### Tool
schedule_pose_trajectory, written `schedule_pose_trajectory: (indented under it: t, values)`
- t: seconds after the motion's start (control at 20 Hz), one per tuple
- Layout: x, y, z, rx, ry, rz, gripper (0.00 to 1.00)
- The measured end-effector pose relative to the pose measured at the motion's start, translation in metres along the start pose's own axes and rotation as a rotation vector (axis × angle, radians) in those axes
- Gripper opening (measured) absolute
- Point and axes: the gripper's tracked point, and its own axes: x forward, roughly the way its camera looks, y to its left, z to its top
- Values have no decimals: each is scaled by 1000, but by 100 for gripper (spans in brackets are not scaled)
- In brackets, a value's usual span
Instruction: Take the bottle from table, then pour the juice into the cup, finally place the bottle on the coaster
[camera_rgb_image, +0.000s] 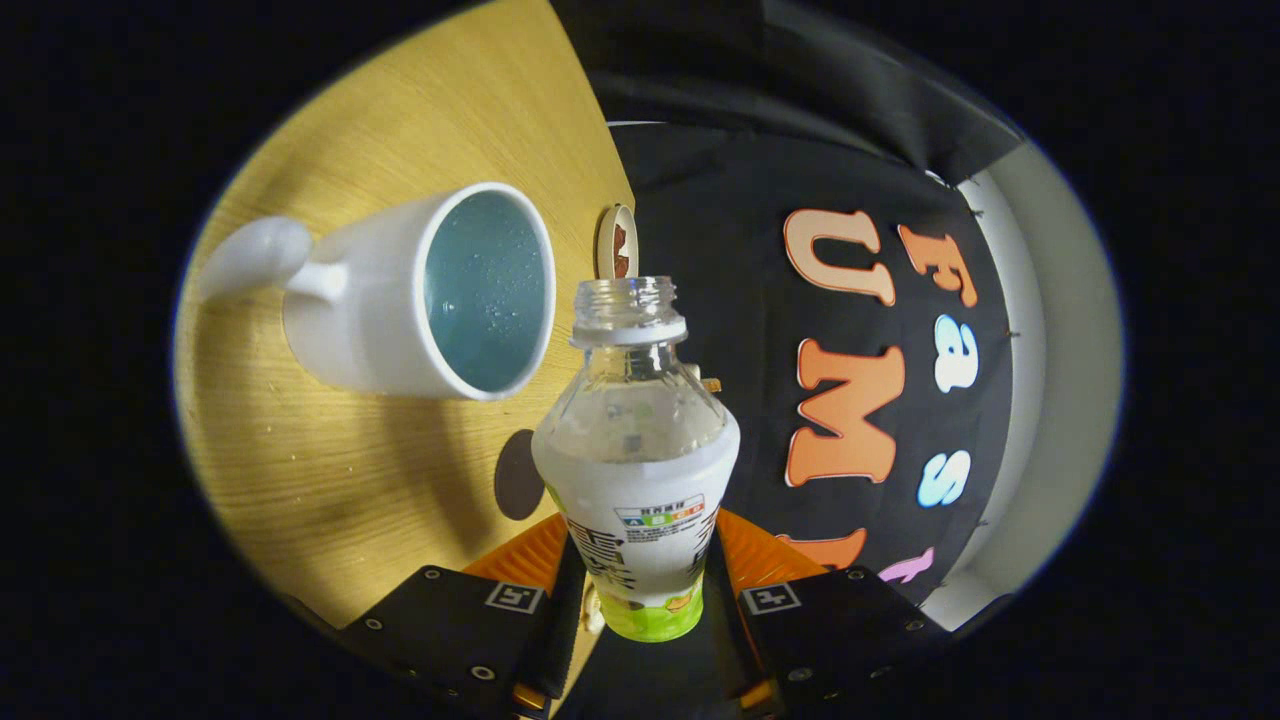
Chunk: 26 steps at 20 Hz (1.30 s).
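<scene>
Gripper clamped on the juice bottle; both fingers press its labelled lower body from either side. Bottle uncapped, clear neck and threaded mouth pointing forward beyond the fingers. View is rolled: the wooden table shows to one side of the bottle. White mug with pale blue inside stands on the table, near the bottle's mouth, not touching. Round coaster lies beyond the mug, close to the table edge.
</scene>
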Motion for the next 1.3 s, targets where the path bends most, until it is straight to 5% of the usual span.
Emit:
schedule_pose_trajectory:
  t: [0.35, 0.95, 1.3]
  values:
    - [20, 8, 2, 519, 8, 137, 58]
    - [92, -3, -11, 1242, 44, 238, 58]
    - [129, -2, -19, 1409, 34, 214, 60]
